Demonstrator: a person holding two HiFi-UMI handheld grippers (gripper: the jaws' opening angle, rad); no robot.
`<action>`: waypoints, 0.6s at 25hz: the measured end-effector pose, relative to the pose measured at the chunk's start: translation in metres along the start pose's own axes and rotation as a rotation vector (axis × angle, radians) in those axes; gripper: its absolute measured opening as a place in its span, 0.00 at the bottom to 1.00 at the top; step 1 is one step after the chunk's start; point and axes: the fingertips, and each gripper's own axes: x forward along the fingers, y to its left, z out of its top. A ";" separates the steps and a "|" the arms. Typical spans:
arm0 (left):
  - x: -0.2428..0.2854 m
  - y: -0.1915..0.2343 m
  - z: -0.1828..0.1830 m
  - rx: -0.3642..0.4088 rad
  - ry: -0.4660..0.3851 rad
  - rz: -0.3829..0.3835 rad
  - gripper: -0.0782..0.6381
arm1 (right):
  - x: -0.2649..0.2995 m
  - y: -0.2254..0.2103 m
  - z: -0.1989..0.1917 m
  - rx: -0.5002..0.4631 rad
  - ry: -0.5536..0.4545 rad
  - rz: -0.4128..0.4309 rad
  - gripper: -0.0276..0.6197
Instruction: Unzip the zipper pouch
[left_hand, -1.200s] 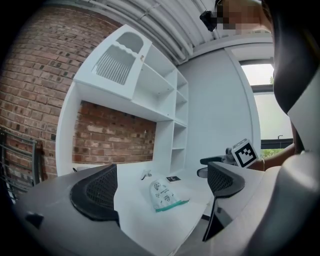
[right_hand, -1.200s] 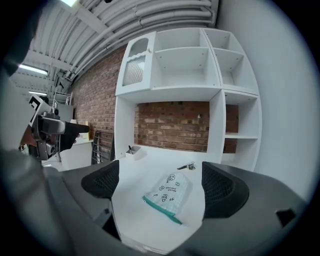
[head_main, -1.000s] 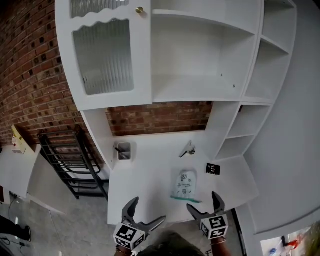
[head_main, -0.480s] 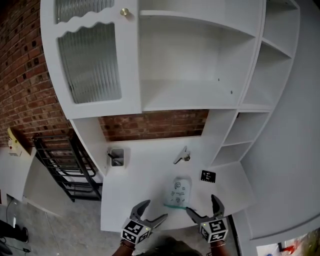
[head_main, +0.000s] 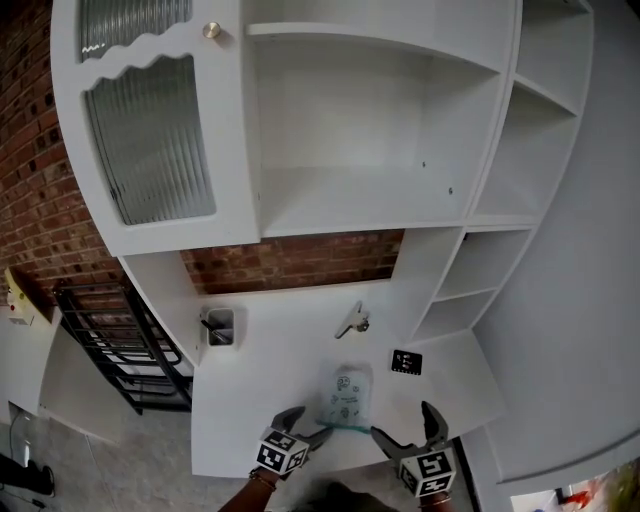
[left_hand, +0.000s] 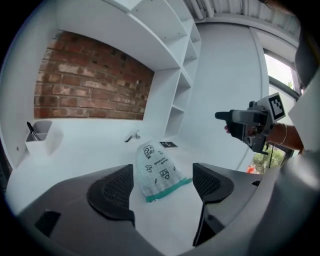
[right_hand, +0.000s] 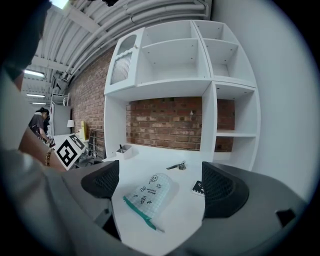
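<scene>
Inspection of the worktop (head_main: 250, 400): the pouch (head_main: 343, 397) lies flat near the front edge, pale with a fine grid and small black prints, its teal zipper band along the end nearest the person. It is held by neither tool. The left claw (head_main: 308, 424) is low at the pouch's near left corner; its jaws have just been closing but stand partly apart. In the left gripper view the pouch's zipper end shows in the gap between the pads, just ahead of them, with neither pad pressing on it — released, not grasping. The right claw (head_main: 403, 422) hovers at the worktop's front edge, just right of the pouch, with its jaws wide apart and nothing between them; the pouch lies ahead of it on the surface. Further back on the worktop are a black card (head_main: 404, 362) to the right of the pouch, a small metal item (head_main: 352, 322) behind it, and a white holder (head_main: 220, 326) with a dark pen at the back left, against the brick wall (head_main: 290, 260). White shelves (head_main: 360, 200) rise above — a ribbed-glass door (head_main: 150, 140) closes the left bay.
</scene>
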 end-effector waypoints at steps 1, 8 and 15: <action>0.007 0.003 -0.004 0.003 0.028 0.005 0.63 | -0.001 -0.003 0.000 0.000 0.000 -0.005 0.84; 0.049 0.014 -0.021 -0.036 0.168 -0.003 0.60 | -0.008 -0.025 -0.003 0.007 0.010 -0.048 0.84; 0.065 0.020 -0.025 0.070 0.219 -0.021 0.59 | -0.014 -0.041 -0.009 0.021 0.016 -0.078 0.84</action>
